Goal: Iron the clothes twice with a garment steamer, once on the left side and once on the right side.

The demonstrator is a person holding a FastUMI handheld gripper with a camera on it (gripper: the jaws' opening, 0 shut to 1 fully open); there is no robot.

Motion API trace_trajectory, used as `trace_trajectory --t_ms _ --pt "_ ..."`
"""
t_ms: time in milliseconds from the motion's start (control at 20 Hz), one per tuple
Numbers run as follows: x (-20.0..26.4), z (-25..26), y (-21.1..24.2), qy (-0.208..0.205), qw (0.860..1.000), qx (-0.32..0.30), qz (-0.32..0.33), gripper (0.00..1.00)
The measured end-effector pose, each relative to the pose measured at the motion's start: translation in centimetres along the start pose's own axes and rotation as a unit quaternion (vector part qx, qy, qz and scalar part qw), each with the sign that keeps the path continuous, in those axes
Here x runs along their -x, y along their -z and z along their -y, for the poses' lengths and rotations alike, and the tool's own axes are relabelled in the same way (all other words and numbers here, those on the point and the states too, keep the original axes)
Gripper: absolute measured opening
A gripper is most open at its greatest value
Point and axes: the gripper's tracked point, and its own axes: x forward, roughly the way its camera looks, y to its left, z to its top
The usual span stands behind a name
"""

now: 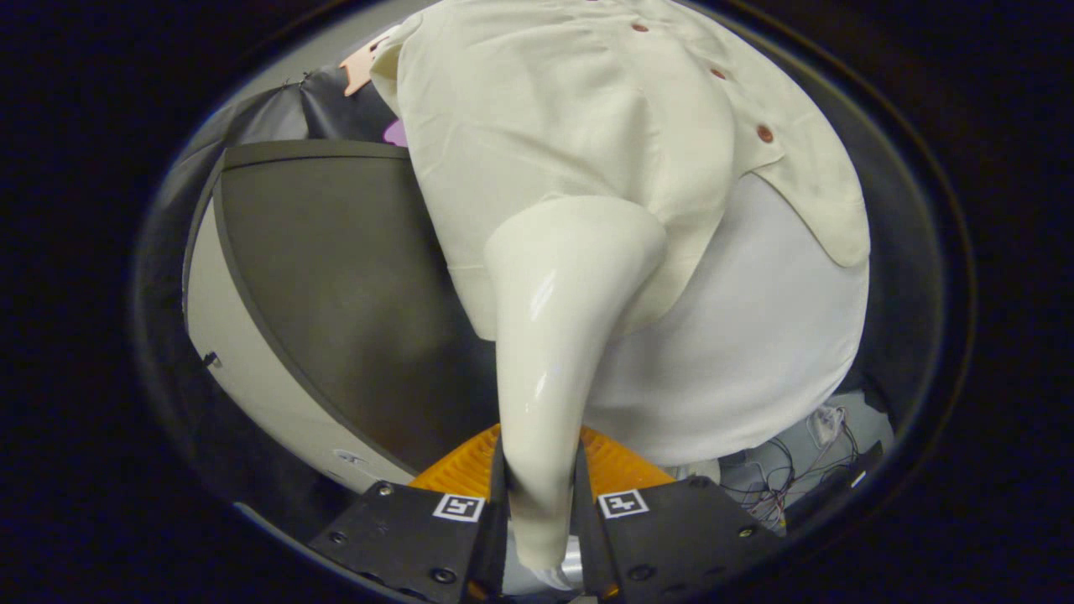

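Observation:
A glossy cream garment steamer rises from between my fingers, and my gripper is shut on its handle. The steamer's wide head presses against the lower part of a cream button-up shirt hanging just ahead. The head sits left of the shirt's row of brown buttons. Below the shirt's hem hangs a white under-layer, to the right of the steamer.
A dark grey table top with a pale edge lies left of the shirt. Loose cables lie on the floor at the lower right, beneath the white layer.

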Motion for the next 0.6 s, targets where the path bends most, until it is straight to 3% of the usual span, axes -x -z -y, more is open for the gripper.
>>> trace_trajectory --t_ms 250,600 --pt "1.8 -0.7 -2.9 0.004 1.000 0.010 0.021 0.35" --pt "9.4 -1.3 -13.4 0.020 0.993 0.037 0.106 0.35"
